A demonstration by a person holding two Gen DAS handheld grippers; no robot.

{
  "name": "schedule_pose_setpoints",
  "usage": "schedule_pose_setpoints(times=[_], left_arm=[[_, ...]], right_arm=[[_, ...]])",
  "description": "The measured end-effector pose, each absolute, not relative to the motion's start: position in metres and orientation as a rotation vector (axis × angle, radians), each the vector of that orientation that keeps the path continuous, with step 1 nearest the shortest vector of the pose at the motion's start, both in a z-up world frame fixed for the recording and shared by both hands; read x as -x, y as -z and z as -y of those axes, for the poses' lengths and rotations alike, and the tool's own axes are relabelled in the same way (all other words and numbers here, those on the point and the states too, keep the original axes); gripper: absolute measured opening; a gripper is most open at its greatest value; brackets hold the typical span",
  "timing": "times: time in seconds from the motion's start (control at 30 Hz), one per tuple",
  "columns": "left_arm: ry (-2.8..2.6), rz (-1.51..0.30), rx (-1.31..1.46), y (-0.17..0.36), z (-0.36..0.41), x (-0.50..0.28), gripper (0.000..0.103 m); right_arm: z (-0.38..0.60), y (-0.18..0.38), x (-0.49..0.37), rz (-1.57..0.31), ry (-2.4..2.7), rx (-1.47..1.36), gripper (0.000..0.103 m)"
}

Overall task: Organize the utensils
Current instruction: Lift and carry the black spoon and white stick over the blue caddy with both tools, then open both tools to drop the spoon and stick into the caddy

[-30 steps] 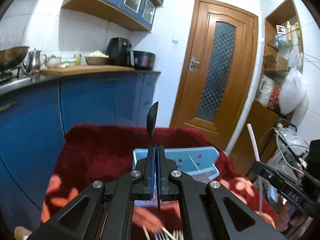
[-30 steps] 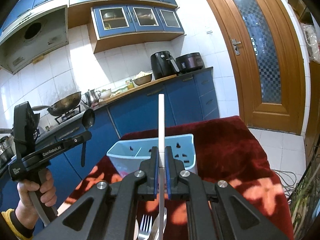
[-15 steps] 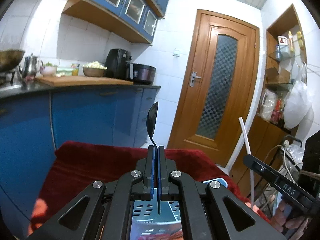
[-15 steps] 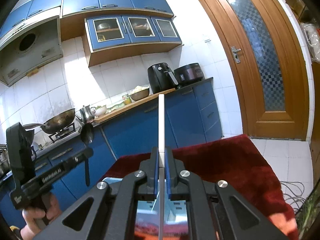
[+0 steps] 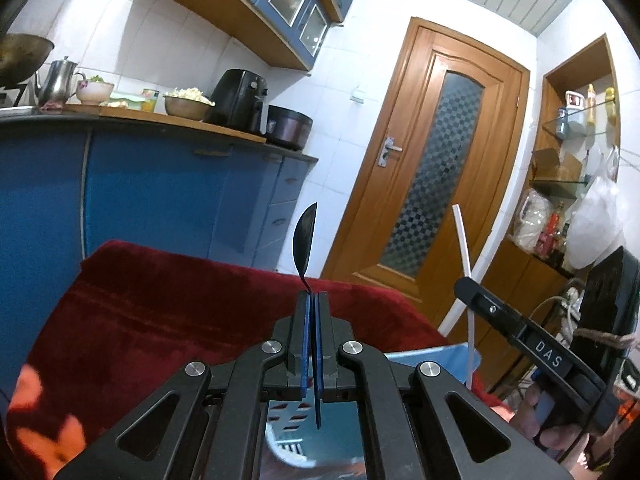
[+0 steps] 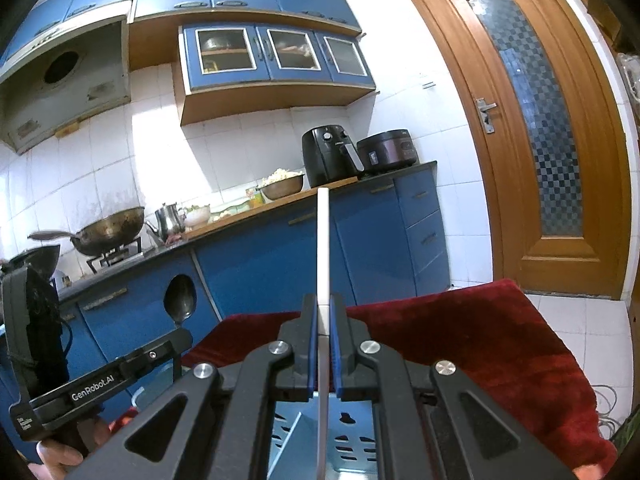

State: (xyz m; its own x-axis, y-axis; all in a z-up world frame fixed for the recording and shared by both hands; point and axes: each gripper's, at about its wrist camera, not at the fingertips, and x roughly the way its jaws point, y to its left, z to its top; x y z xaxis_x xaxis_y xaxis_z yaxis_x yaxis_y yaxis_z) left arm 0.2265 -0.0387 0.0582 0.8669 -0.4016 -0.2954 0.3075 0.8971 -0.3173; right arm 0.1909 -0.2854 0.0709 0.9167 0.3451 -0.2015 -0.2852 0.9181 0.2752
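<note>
Holding spoon and chopstick upright

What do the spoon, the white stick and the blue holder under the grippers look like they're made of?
Spoon: dark polished metal, likely steel; its bowl mirrors the room. White stick: smooth, matte, uniformly white, probably plastic, possibly a chopstick. Blue holder: pale blue moulded plastic by its slotted drain holes and thin divider.
</note>
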Motion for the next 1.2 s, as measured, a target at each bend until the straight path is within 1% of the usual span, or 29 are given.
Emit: schedule_pose_setpoints(times=[0.33, 0.5, 0.57, 0.6, 0.63, 0.67, 0.7, 0.73, 0.77, 0.83, 0.93, 1.07, 1.2], left_arm=[[0.376, -0.356, 0.15, -0.051, 0.051, -0.201, 0.002], [0.367, -0.357, 0.135, -0.052, 0.049, -0.195, 0.002], [0.362, -0.364, 0.133, -0.053, 0.049, -0.192, 0.005], [0.361, -0.366, 0.125, -0.054, 0.049, -0.191, 0.012], [0.359, -0.369, 0.118, -0.055, 0.049, -0.19, 0.019], [0.357, -0.37, 0.115, -0.055, 0.049, -0.189, 0.024], [0.358, -0.371, 0.116, -0.055, 0.049, -0.187, 0.031], [0.36, -0.371, 0.119, -0.056, 0.048, -0.185, 0.034], [0.362, -0.372, 0.121, -0.055, 0.048, -0.182, 0.034], [0.363, -0.379, 0.117, -0.056, 0.047, -0.179, 0.035], [0.362, -0.394, 0.112, -0.058, 0.046, -0.173, 0.035], [0.365, -0.415, 0.112, -0.062, 0.042, -0.165, 0.035], [0.359, -0.43, 0.122, -0.067, 0.036, -0.153, 0.035]], right_arm=[[0.284, -0.059, -0.183, -0.303, -0.32, -0.183, 0.008], [0.282, -0.053, -0.176, -0.325, -0.316, -0.158, 0.008], [0.282, -0.054, -0.173, -0.331, -0.321, -0.158, 0.008], [0.282, -0.054, -0.171, -0.332, -0.315, -0.158, 0.011], [0.282, -0.054, -0.17, -0.334, -0.309, -0.158, 0.02], [0.283, -0.054, -0.169, -0.337, -0.303, -0.163, 0.025], [0.285, -0.054, -0.167, -0.336, -0.297, -0.174, 0.03], [0.285, -0.054, -0.165, -0.335, -0.295, -0.181, 0.031], [0.287, -0.055, -0.163, -0.334, -0.291, -0.194, 0.031], [0.289, -0.057, -0.158, -0.331, -0.282, -0.205, 0.038], [0.293, -0.062, -0.149, -0.312, -0.269, -0.226, 0.043], [0.297, -0.071, -0.137, -0.287, -0.251, -0.237, 0.047], [0.297, -0.079, -0.123, -0.285, -0.241, -0.242, 0.047]])
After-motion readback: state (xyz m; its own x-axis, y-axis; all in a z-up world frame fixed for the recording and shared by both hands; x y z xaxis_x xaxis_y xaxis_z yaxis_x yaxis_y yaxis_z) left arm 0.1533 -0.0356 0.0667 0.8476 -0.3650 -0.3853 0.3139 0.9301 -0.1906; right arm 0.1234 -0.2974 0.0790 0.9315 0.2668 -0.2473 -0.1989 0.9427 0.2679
